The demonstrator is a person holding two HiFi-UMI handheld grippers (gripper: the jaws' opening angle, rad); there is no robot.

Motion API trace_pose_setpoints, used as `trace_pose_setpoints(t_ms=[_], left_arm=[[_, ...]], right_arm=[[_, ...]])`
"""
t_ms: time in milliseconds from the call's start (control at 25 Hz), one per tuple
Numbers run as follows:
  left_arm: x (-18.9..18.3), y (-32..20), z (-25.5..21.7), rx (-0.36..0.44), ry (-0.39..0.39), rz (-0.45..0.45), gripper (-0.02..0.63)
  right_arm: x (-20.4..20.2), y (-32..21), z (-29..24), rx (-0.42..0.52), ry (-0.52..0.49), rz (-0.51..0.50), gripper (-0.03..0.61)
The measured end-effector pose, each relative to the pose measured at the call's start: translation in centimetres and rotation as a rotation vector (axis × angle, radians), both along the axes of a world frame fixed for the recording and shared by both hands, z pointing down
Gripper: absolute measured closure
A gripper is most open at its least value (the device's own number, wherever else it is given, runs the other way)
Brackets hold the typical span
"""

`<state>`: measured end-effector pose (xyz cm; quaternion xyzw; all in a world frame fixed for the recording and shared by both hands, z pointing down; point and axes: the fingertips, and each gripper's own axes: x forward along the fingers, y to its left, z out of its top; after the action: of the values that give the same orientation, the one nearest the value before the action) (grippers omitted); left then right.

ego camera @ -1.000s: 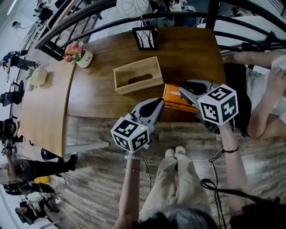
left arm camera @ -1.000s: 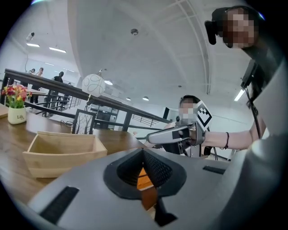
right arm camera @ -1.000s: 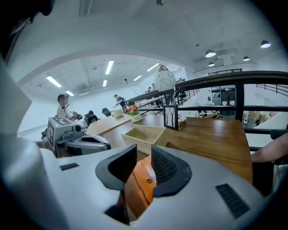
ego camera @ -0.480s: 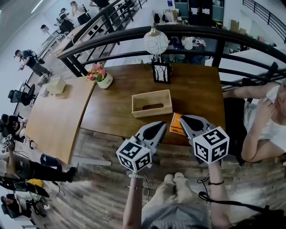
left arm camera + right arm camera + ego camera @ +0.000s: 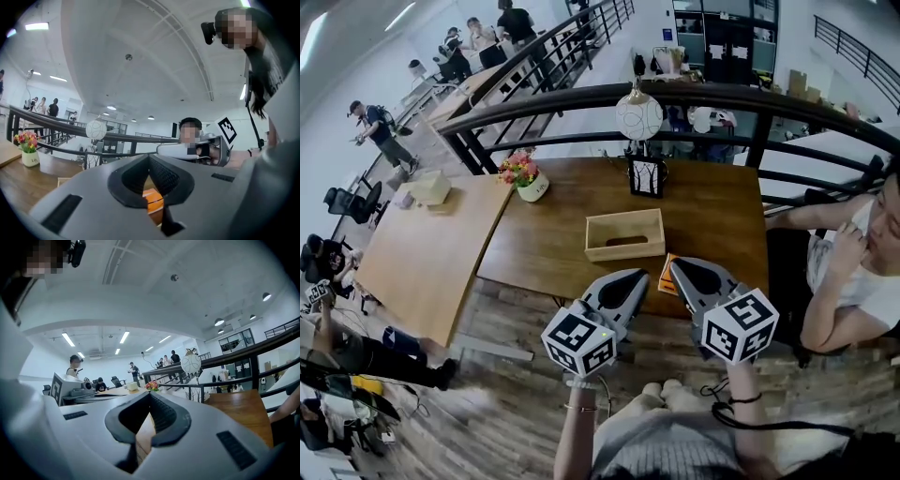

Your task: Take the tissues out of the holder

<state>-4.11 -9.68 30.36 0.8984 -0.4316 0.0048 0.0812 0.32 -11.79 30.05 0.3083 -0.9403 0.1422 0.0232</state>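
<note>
Front edge: the desk (image 5: 534,248) lies open from the near side; only an orange pack (image 5: 667,277) lies there.
Middle: a wooden holder (image 5: 623,250) stands alone, bare wood either side.
Back: a picture frame (image 5: 648,177), flower pot (image 5: 531,187) and railing (image 5: 581,98) close it.
Right: a seated person (image 5: 853,272) sits just beside the desk, one arm along its edge.

Left gripper (image 5: 639,275) and right gripper (image 5: 677,264): smooth grey wedge-shaped shells. Black ribbed pads (image 5: 164,176) line the jaws, and there are dark rectangular slots (image 5: 63,213) in the casing. Each unit carries a white cube (image 5: 578,342) printed with black square markers. Right wrist: dark band (image 5: 741,398), with a thin black cable (image 5: 717,415) beside it. Pale grey garment (image 5: 661,445) worn.
</note>
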Motion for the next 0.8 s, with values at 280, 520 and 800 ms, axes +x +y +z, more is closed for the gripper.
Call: trace_pose_setpoints(t_ms=[280,520,800], left_arm=[[0.6,0.8,-2.0,0.06,-0.009,-0.002,0.606],[0.6,0.7,-3.1,0.094,-0.012,0.0,0.606],[0.6,0.9,-3.3,0.1,-0.015,-0.001,0.606]], right_arm=[[-0.1,0.9,-1.5,0.079,-0.009,-0.014,0.566],[-0.3,0.9,-1.9,0.107,-0.008,-0.014,0.566],[-0.1,1.1,-1.8,0.112,-0.018,-0.015,0.566]])
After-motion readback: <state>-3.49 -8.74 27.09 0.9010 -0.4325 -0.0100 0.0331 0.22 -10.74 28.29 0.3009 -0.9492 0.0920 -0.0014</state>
